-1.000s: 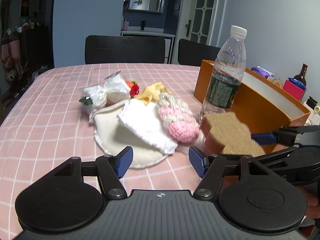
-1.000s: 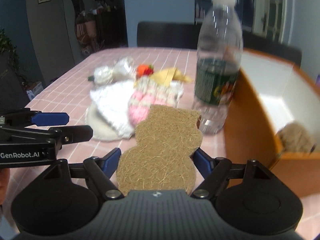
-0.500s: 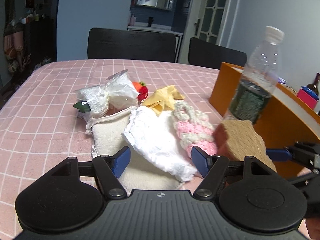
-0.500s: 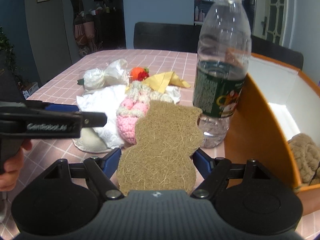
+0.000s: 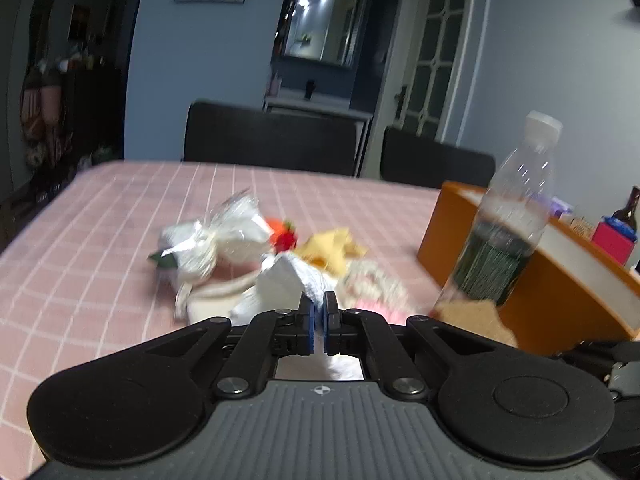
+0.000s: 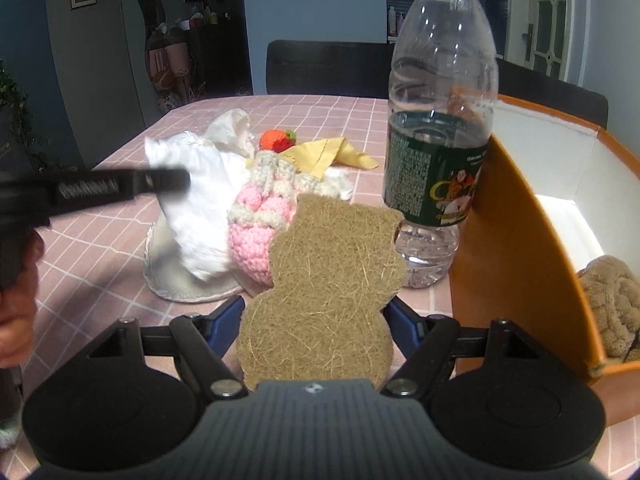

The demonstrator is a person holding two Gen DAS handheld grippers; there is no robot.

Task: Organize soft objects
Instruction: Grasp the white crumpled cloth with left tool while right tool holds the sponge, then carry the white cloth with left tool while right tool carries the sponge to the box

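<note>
My left gripper (image 5: 319, 322) is shut on a white cloth (image 5: 288, 280) and lifts it off the pile; it also shows in the right wrist view (image 6: 196, 208). My right gripper (image 6: 316, 320) is shut on a brown bear-shaped fibre pad (image 6: 328, 280), held above the table beside the orange box (image 6: 516, 248). A pink and cream knitted piece (image 6: 260, 216), a cream round pad (image 6: 176, 280), a yellow cloth (image 6: 328, 152), a red knitted strawberry (image 6: 276, 140) and a wrapped white bundle (image 5: 208, 244) lie on the pink checked tablecloth (image 5: 80, 248).
A clear water bottle (image 6: 436, 128) stands right next to the box's near wall. A brown fluffy item (image 6: 612, 304) lies inside the box. Two dark chairs (image 5: 272, 136) stand at the table's far side. A dark bottle (image 5: 628, 208) and a pink item stand beyond the box.
My left gripper has closed on the white cloth and pulled it up from the pile. My right gripper keeps hold of the brown pad and has barely moved.
</note>
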